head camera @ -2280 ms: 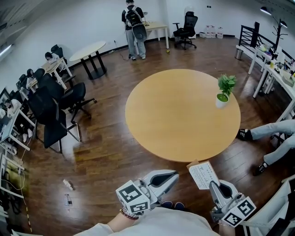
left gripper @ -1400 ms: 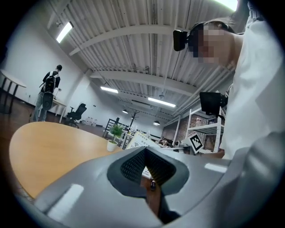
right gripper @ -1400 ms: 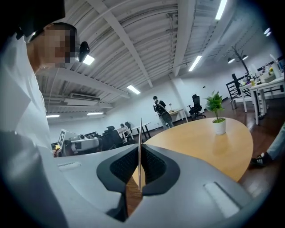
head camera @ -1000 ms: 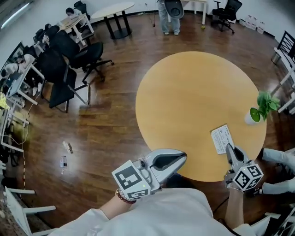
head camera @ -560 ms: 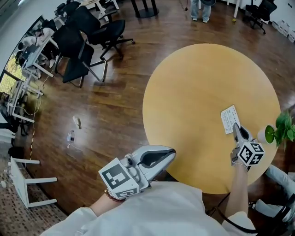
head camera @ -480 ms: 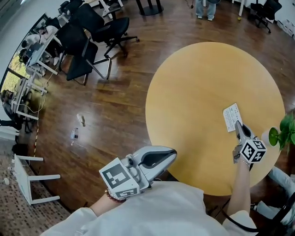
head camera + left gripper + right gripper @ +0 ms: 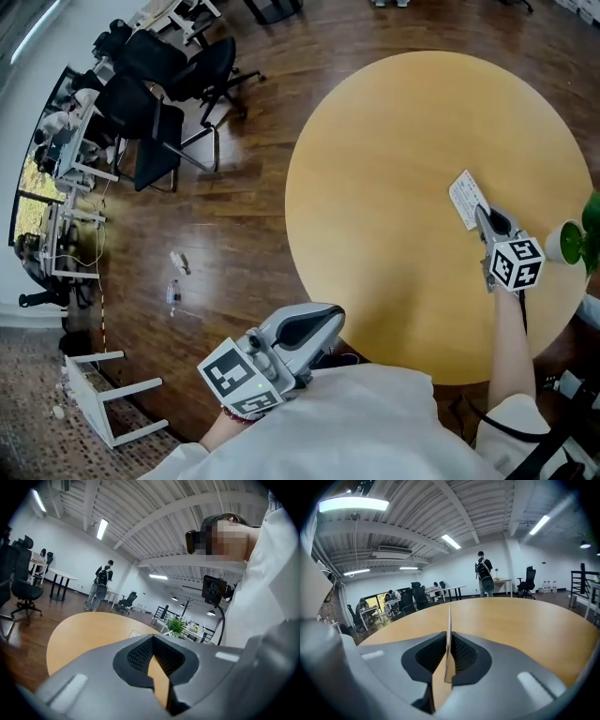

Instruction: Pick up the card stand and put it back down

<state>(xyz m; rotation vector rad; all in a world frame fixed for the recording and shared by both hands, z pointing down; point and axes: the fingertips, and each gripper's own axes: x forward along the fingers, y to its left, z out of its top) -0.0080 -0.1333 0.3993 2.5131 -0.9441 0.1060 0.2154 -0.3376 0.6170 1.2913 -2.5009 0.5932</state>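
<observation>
The right gripper [image 7: 482, 215] reaches over the round tabletop [image 7: 394, 141] from about 4 o'clock, its marker cube trailing behind toward the person's forearm. Its jaws are clenched on the card stand [image 7: 466, 197], a white printed card that lies a little toward 2 o'clock from the tabletop's middle in the head view. In the right gripper view the card stand [image 7: 449, 620] shows edge-on as a thin upright line rising from between the dark ribbed pads, which press on it from both sides. The right gripper [image 7: 449, 637] sits low over the wood there, but whether the card's foot touches the tabletop or hangs just above it is hard to tell from these angles.

The left gripper [image 7: 330, 316] is held close to the person's body, off the tabletop's rim at about 7 o'clock, above the dark wooden floor [image 7: 234, 234]. In its own view the left gripper [image 7: 153, 639] has its jaws drawn together with nothing between them — only a sliver of tabletop colour shows through below the pads.

A potted plant [image 7: 574, 240] stands at the tabletop's rim at 3 o'clock, near the right gripper's cube but apart from it. Black office chairs [image 7: 155, 89] stand on the floor at 10 o'clock, well apart from the tabletop.
</observation>
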